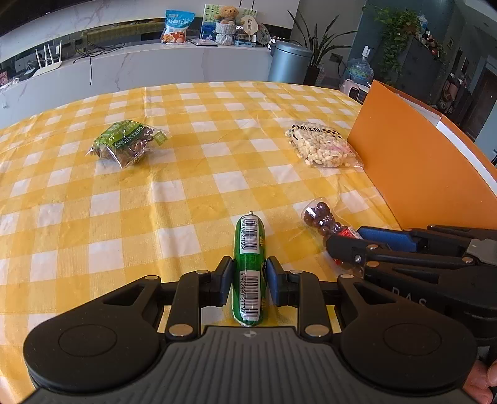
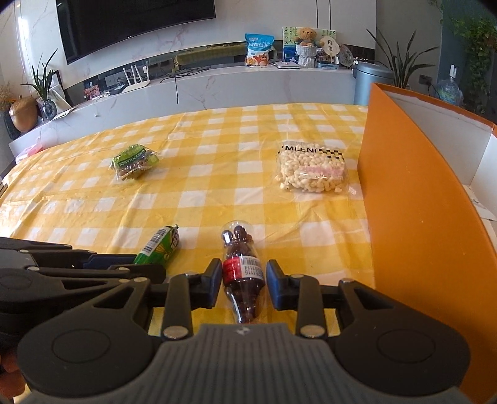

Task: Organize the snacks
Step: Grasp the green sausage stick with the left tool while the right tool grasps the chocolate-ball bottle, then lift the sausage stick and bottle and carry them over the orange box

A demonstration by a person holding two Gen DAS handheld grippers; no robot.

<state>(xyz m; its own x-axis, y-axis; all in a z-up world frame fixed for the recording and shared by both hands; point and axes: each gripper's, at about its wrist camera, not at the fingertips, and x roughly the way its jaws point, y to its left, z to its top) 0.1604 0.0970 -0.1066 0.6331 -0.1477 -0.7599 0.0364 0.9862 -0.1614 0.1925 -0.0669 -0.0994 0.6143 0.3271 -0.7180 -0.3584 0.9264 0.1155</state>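
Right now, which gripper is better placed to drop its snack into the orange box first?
Right. The right gripper straddles the candy bottle, and the orange box stands immediately on its right. The left gripper, around the green sausage, would have to cross the right one. Neither looks fully clamped yet.

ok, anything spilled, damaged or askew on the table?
Nothing stands out. The green sausage stick, clear bottle of brown candies, green raisin bag and clear peanut bag lie intact on the yellow checked cloth, none spilled.

A home living room: wall-mounted television [image 2: 133,25] upper left, teddy bear [image 2: 307,34] on marble ledge [image 2: 217,84], potted plants [image 2: 400,68] upper right.
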